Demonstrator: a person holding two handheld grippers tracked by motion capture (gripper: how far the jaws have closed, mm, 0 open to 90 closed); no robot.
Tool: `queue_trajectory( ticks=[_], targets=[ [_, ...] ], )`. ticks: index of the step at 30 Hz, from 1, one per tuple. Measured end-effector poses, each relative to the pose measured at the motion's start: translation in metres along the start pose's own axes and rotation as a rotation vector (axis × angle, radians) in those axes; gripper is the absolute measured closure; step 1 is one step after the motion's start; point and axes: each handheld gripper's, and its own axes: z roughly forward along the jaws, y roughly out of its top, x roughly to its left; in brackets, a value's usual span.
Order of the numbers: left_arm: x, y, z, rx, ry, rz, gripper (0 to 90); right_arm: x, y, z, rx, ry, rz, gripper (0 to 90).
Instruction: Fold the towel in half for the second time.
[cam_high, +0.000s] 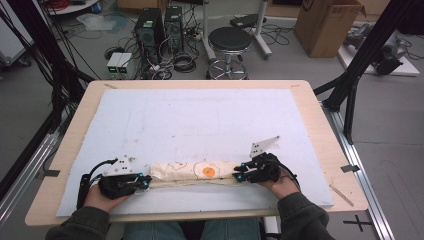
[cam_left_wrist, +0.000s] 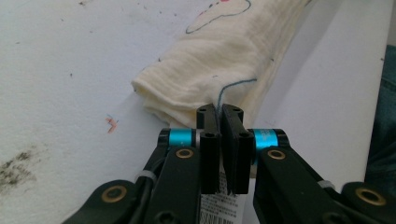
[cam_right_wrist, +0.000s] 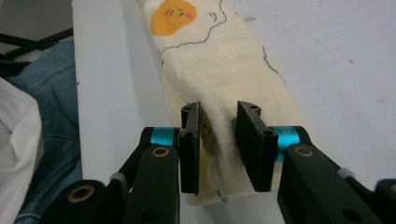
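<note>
Cloth (cam_high: 192, 171) ends hidden inside both grippers

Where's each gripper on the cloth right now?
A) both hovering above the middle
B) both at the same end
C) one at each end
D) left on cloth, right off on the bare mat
C: in the high view the left gripper and the right gripper sit at opposite ends of the folded cloth, each with its jaws around the fabric.

High view looks down from afar; both gripper views sit close, sharing the cloth (cam_high: 192, 171).
</note>
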Motion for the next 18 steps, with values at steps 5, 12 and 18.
queue_trajectory(
  ticks=[5, 12, 18],
  targets=[
    [-0.003, -0.001, 0.000, 0.011, 0.000, 0.013, 86.8, 0.002, -0.005, -0.004, -0.001, 0.001, -0.006, 70.9],
    [-0.006, -0.005, 0.003, 0.034, 0.001, 0.021, 87.1, 0.003, -0.015, -0.004, 0.005, -0.010, -0.014, 74.7],
    [-0.006, -0.005, 0.003, 0.032, 0.005, 0.018, 87.2, 0.001, -0.017, -0.004, -0.003, 0.025, 0.010, 66.1]
  ],
)
